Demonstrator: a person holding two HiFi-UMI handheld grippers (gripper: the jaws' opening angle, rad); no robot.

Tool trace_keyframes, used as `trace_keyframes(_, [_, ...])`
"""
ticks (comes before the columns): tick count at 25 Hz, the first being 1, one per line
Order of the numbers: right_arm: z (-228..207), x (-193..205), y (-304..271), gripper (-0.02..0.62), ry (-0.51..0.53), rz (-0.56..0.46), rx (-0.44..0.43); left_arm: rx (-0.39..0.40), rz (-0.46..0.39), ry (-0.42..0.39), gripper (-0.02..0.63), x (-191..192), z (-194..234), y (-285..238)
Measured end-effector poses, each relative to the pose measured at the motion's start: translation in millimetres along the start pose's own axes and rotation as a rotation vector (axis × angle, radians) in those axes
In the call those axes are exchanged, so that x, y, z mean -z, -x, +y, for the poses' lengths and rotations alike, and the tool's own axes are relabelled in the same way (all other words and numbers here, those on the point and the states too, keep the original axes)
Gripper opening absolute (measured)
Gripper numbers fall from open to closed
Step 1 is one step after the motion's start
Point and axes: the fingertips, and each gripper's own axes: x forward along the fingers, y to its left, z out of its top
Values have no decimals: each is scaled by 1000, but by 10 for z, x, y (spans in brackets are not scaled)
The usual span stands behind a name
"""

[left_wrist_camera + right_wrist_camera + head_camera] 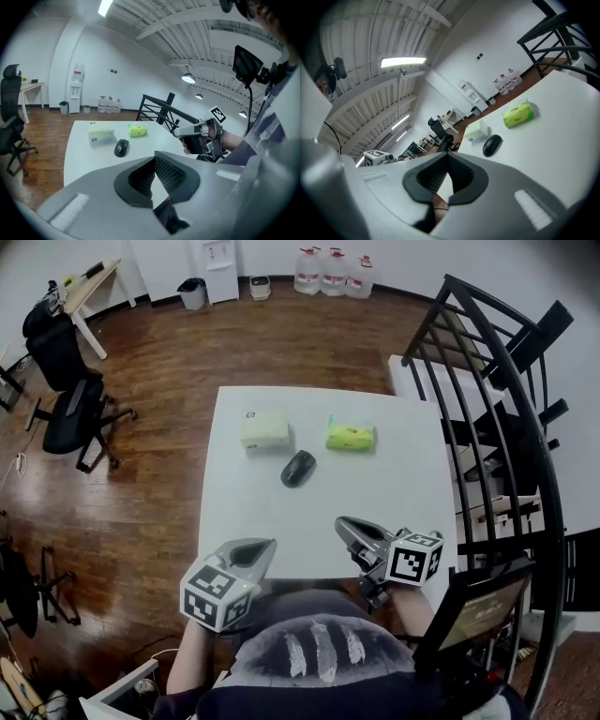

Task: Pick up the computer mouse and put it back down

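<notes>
A black computer mouse lies near the middle of the white table, free of both grippers. It also shows in the left gripper view as the mouse and in the right gripper view as the mouse. My left gripper hovers at the table's near edge, left of centre, jaws shut and empty. My right gripper sits over the near edge to the right, its jaws closed together with nothing in them. Both point toward the mouse from well short of it.
A pale tissue pack and a yellow-green pack lie just beyond the mouse. A black metal railing stands along the table's right side. Office chairs stand on the wood floor at left, water bottles by the far wall.
</notes>
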Motion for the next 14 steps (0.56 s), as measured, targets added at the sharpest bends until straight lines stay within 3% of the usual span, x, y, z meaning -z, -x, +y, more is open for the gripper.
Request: trace_keyframes(14, [-336,-322,351,5,-7,-24,4,-8,28,-21,15,-123,-340,-411])
